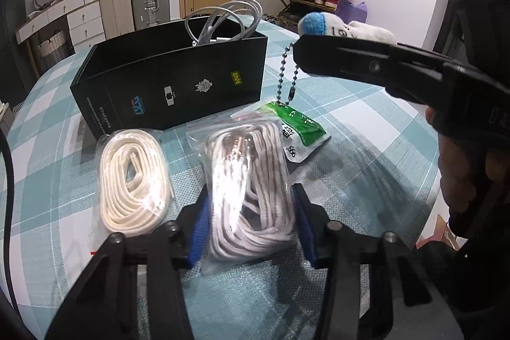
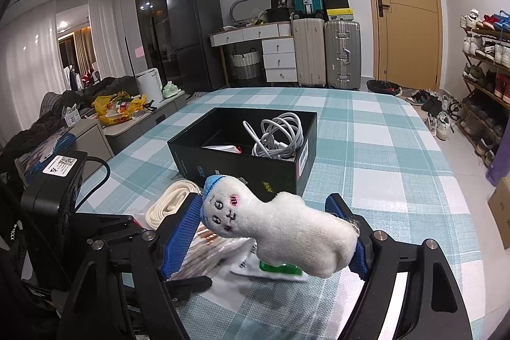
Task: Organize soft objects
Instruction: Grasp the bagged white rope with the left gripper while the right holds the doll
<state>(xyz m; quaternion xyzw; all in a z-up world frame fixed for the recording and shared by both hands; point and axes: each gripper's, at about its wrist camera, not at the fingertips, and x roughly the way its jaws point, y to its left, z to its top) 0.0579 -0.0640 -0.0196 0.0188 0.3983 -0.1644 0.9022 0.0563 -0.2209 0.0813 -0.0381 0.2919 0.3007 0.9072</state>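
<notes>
L gripper (image 1: 250,222) has its blue pads pressed on either side of the bagged grey-brown laces (image 1: 251,177) lying on the checked tablecloth (image 1: 366,129), gripped low, prob so the bag lifts whole toward the black box (image 1: 172,85), which already holds a white cable (image 1: 223,21). R gripper (image 2: 275,231) is clamped end to end on the white plush keychain (image 2: 280,228), held up off the table w/ its ball chain (image 1: 288,72) and green tag (image 1: 301,123) hanging, likely waiting its turn. Bagged cream laces (image 1: 134,177) sit just beside, untouched.

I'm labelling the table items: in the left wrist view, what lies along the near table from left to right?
Cream lace bundle → bagged striped laces, between the left gripper jaws → green-and-white packet.
</notes>
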